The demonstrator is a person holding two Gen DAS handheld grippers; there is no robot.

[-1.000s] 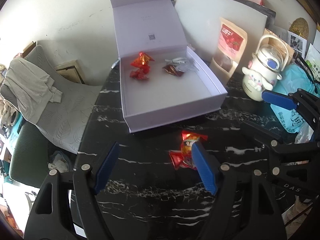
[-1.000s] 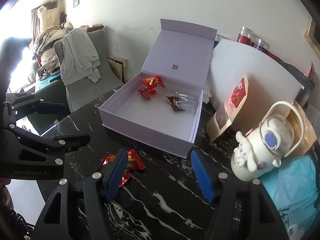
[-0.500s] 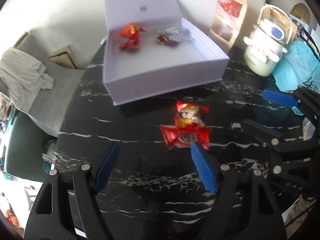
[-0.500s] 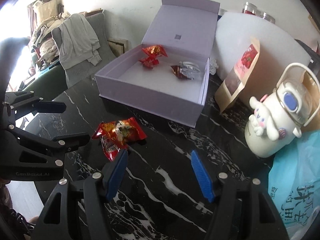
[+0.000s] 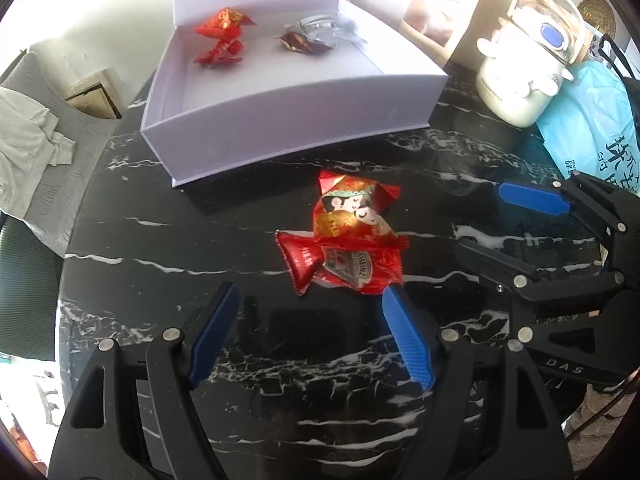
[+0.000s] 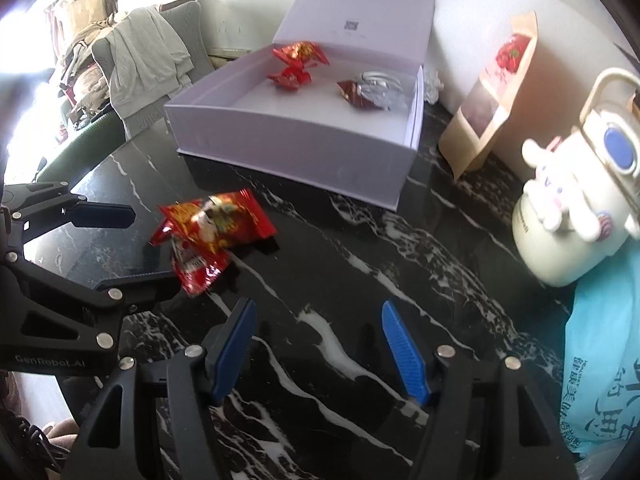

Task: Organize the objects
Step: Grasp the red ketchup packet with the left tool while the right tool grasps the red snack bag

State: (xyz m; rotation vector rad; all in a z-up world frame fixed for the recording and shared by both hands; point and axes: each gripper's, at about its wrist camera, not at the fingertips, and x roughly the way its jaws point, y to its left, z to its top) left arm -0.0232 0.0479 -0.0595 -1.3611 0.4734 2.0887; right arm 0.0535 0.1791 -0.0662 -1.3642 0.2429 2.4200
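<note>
Both the left gripper (image 5: 308, 320) and the right gripper (image 6: 316, 336) are spread wide and empty. Just ahead of the left one, in front of the box (image 5: 304, 116), two red packets wait: a ketchup sachet (image 5: 344, 266) marked "HEINZ", a cartoon-printed snack packet (image 5: 352, 212) overlapping it. A few packets (image 5: 220, 36) already lie inside the box.

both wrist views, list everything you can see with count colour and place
box: 1, pale lilac, lid open, back of table
packets in box: about 3, red and silver, far end
packets on table: 2, red, overlapping, before box
table: 1, black marble
pouch: 1, tan, right of box
bottle: 1, cream, right
bag: 1, turquoise, right edge
chair: 1, grey, cloth draped, left
left gripper: open
right gripper: open
</note>
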